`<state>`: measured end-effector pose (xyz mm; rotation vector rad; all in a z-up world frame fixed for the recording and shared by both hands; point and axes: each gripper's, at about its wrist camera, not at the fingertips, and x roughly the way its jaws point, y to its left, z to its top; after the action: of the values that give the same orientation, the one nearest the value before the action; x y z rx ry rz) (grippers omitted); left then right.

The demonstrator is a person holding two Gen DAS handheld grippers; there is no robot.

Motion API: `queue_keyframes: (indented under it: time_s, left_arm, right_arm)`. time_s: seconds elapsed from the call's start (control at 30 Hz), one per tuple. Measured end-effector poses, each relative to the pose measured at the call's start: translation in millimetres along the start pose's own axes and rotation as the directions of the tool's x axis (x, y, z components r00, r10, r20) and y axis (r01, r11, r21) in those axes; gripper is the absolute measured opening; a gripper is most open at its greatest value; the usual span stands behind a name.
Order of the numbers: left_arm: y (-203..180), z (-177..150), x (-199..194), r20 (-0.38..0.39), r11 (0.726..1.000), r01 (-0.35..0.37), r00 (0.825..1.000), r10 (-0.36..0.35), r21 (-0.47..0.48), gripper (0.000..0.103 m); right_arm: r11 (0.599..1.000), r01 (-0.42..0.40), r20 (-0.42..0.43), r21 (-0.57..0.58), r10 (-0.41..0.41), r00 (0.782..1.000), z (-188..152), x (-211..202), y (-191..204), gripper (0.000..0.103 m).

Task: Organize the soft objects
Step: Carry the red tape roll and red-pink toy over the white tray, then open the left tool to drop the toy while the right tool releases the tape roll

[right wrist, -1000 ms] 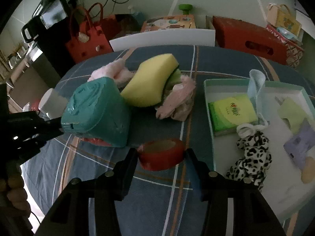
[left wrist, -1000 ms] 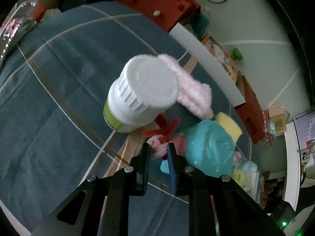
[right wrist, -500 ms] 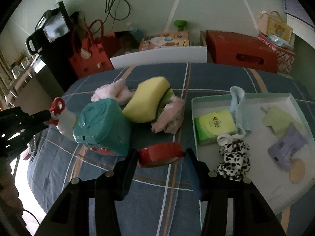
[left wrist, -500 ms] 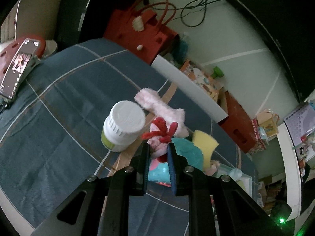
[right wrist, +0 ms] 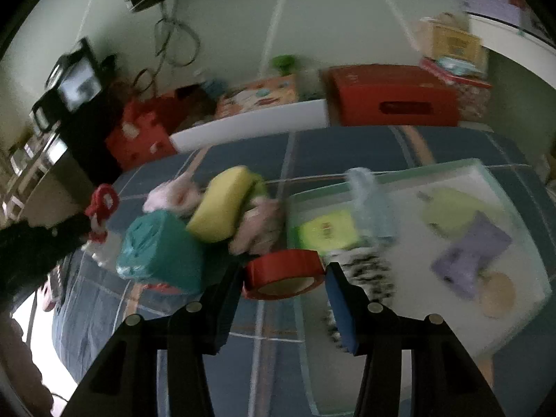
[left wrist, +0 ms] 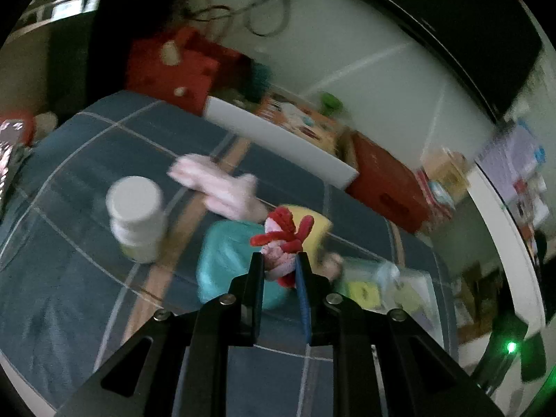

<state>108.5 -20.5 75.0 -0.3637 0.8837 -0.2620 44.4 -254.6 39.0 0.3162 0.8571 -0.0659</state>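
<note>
we are pinching a pink-and-red plush toy [left wrist: 282, 243] in our left claw [left wrist: 278, 260], above the surface [left wrist: 69, 278]. our right claw [right wrist: 283, 274] is gripping a red tape roll [right wrist: 283, 272] between its fingers.

left gripper [left wrist: 278, 264] raised, jaws pinched narrow; right gripper [right wrist: 283, 274] jaws spread wider, clamped.

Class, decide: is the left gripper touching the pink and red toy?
Touching. In the left wrist view the left gripper has both fingers pressed against the pink and red toy, which sits pinched between them.
</note>
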Motion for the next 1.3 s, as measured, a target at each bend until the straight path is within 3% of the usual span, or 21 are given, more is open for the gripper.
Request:
queue_keyframes:
  time_s: [0.47, 0.77, 1.03, 1.3]
  left_arm:
    - [-84.0, -44.1, 34.4, -0.124, 0.97, 0.097, 0.99, -0.07, 0.225, 0.018]
    - [-134.1, -79.9, 64.0, -0.23, 0.92, 0.181, 0.968, -0.104, 0.347, 0.018]
    - [-175.3, -97.0, 87.9, -0.242, 0.865, 0.246, 0.958, -0.151, 0.437, 0.018]
    - [-188.4, -107.1, 115.7, -0.275, 0.847, 0.263, 0.95, -0.145, 0.461, 0.018]
  right_arm:
    - [0.962, 0.159, 0.014, 0.223, -0.166, 0.986, 0.3, -23.7, -105.1, 0.052]
    - [0.892, 0.283, 0.022, 0.353, -0.31, 0.951, -3.5, -42.8, -172.1, 0.052]
    - [0.893, 0.279, 0.016, 0.354, -0.304, 0.953, 4.1, -22.0, -189.6, 0.052]
    - [0.873, 0.314, -0.023, 0.374, -0.33, 0.944, 4.7, -6.2, -204.1, 0.052]
